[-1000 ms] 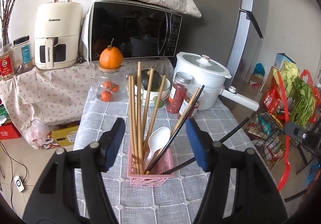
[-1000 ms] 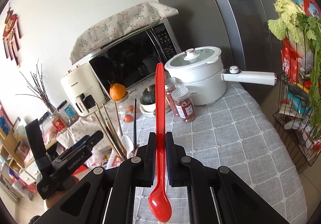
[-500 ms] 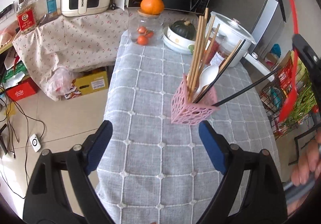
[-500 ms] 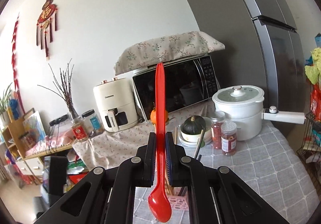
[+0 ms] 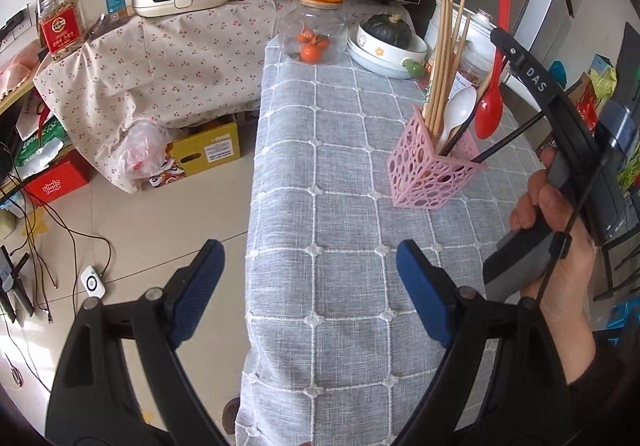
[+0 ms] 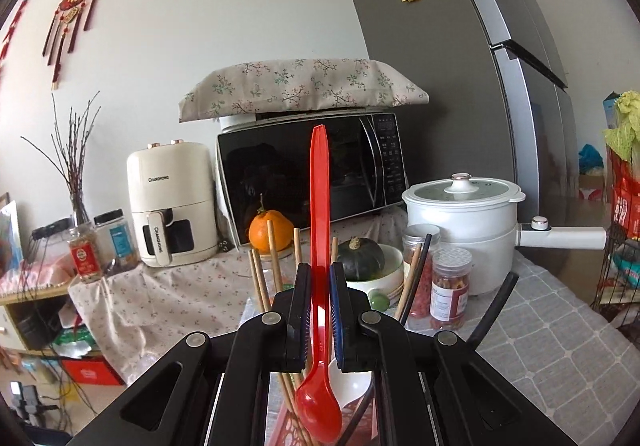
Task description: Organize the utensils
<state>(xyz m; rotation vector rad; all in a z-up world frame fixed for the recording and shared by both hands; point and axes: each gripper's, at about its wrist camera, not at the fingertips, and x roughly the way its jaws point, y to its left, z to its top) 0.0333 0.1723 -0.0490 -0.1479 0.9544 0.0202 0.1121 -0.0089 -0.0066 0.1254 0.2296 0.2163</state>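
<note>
Right gripper (image 6: 319, 310) clamps red spoon (image 6: 319, 286) upright, bowl down; pink utensil holder (image 5: 434, 170) directly beneath. Left gripper (image 5: 308, 290) wide open, empty, farther off.

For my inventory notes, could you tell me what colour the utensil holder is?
The utensil holder is pink, best seen from the left wrist view.

Bare table (image 5: 340, 286) lies before the pink holder (image 5: 434, 176); chopsticks (image 5: 442, 58) crowd its mouth, bowl (image 5: 384, 50) and jars (image 6: 450, 288) stand behind.
</note>
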